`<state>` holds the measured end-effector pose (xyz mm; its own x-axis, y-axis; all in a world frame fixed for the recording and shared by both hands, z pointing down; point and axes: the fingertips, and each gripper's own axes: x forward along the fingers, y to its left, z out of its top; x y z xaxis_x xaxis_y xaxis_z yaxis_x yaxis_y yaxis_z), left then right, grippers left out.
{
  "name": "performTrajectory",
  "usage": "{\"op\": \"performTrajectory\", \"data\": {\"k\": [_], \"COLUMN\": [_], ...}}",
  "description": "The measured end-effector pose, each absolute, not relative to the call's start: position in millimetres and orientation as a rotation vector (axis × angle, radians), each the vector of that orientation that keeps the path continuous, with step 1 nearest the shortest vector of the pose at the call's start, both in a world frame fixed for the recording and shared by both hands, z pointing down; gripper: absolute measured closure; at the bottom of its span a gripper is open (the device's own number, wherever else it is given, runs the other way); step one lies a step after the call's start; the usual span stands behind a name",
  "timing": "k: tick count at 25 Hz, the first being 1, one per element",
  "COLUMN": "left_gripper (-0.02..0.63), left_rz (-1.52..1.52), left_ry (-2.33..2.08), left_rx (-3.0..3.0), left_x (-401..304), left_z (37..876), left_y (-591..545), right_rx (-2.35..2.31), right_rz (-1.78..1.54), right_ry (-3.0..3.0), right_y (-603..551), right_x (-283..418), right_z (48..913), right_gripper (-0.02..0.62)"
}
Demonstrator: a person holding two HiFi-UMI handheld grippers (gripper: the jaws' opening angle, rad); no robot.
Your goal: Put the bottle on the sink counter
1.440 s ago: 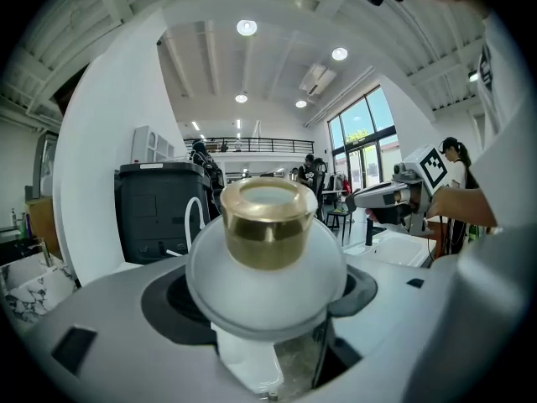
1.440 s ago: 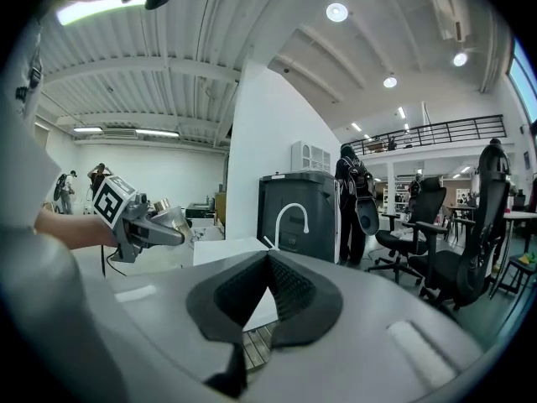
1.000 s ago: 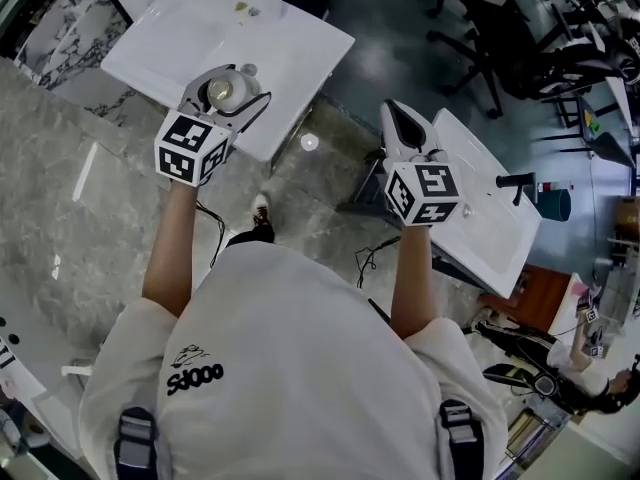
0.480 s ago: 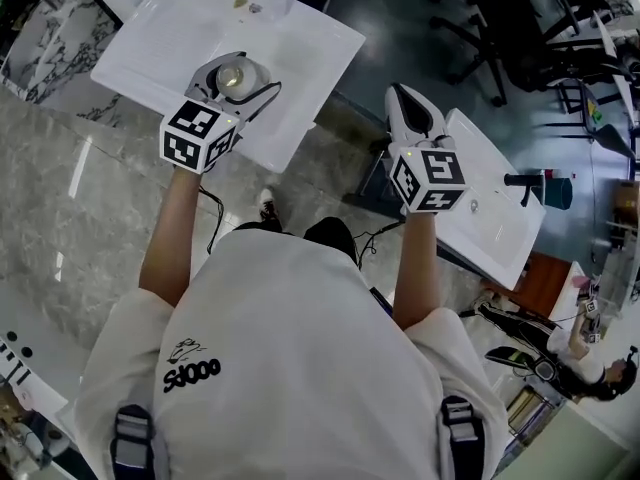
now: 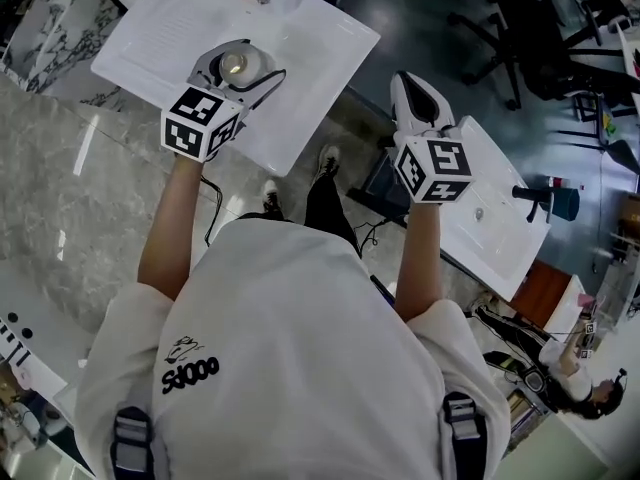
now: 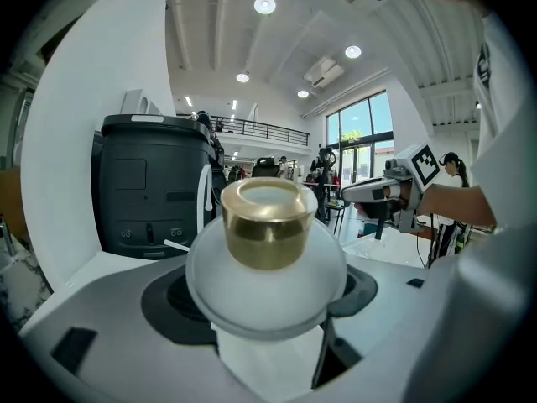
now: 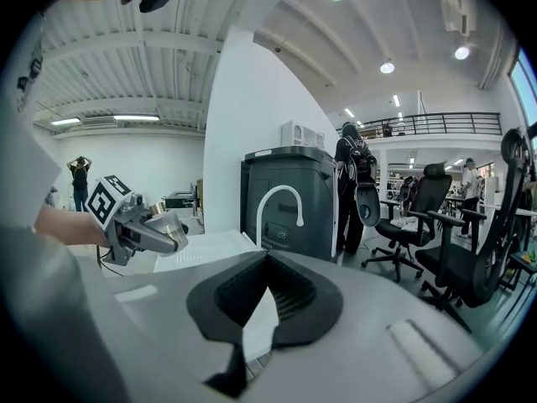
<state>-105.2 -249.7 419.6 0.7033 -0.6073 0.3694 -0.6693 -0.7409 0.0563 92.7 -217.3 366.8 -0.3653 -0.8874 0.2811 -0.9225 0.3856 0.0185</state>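
Left gripper (image 5: 238, 66) fingers pinch white bottle (image 6: 267, 250), gold cap up, long axis upright. Bottle hangs over sink table (image 5: 320, 58), just inside near edge. Likely landing spot straight below. Right gripper (image 5: 415, 93) beyond table's right edge, fingers pressed together, empty.

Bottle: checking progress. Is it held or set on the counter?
Held: the left hand-held gripper is shut on the bottle, over the white sink counter.

Left gripper (image 5: 238, 58) holding bottle (image 5: 233, 66) over sink counter (image 5: 322, 58), right gripper (image 5: 415, 93) alongside
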Motion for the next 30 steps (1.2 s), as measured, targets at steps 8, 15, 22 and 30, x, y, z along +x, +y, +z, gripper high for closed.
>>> {"op": "performTrajectory", "data": {"k": [8,15,22,30], "left_gripper": [0.265,0.265,0.265,0.265], "left_rz": [0.518,0.549,0.622,0.684], "left_ry": [-1.089,-1.105,-1.101,-1.078], "left_rx": [2.656,2.588,2.545,2.500], "left_x": [-82,-42,-10,11], "left_z": [428,462,496,543], "left_y": [-286,-328,-354,-383], "right_rx": [1.519,1.435,1.364,1.345], "right_rz": [0.235,0.299,0.358,0.434], "right_ry": [-2.465,-2.477,-2.475,-2.459], "right_y": [-265,-298,-321,-339], "right_x": [108,125,141,153], "right_z": [374,397,423,450], "right_gripper": [0.584,0.584,0.584,0.584]}}
